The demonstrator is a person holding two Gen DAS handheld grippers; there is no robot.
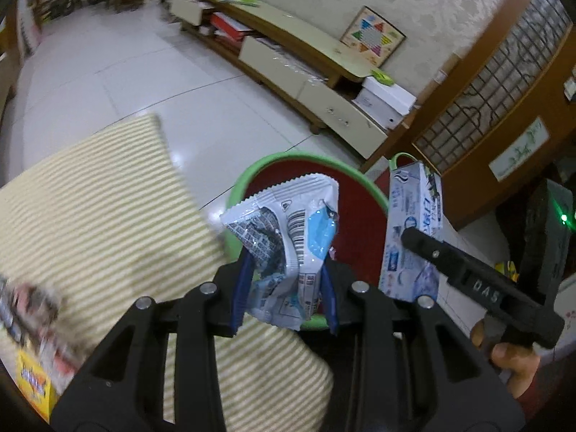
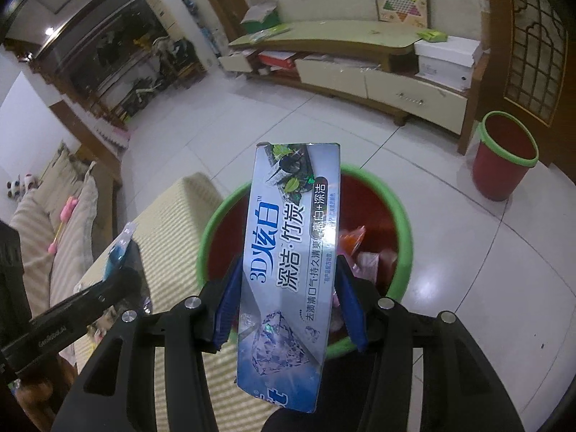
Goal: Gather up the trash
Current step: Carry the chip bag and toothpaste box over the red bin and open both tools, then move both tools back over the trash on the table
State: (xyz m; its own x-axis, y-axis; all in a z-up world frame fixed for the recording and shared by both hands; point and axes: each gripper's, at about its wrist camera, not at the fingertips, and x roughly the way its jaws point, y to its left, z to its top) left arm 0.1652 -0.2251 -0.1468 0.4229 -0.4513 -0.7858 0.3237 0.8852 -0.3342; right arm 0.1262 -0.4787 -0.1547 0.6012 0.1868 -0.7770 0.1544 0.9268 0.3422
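Carry-to-bin step. We hold a crumpled wrapper (image 1: pixel 288 230) pinched in the left gripper (image 1: pixel 284 288) and a toothpaste box (image 2: pixel 288 270) clamped across its width in the right gripper (image 2: pixel 288 309). Both pieces hang over the mouth of the red bin (image 2: pixel 403 216) with the green rim, just beside the striped cushion (image 1: pixel 90 198); other scraps already lie inside. Next, we judge, each gripper need only spread its jaws with its piece clear of the rim, so that both fall in.

A white tiled floor (image 2: pixel 450 252) carries two green-rimmed red bins (image 2: pixel 504 154), one beside a striped cushion (image 2: pixel 169 223).
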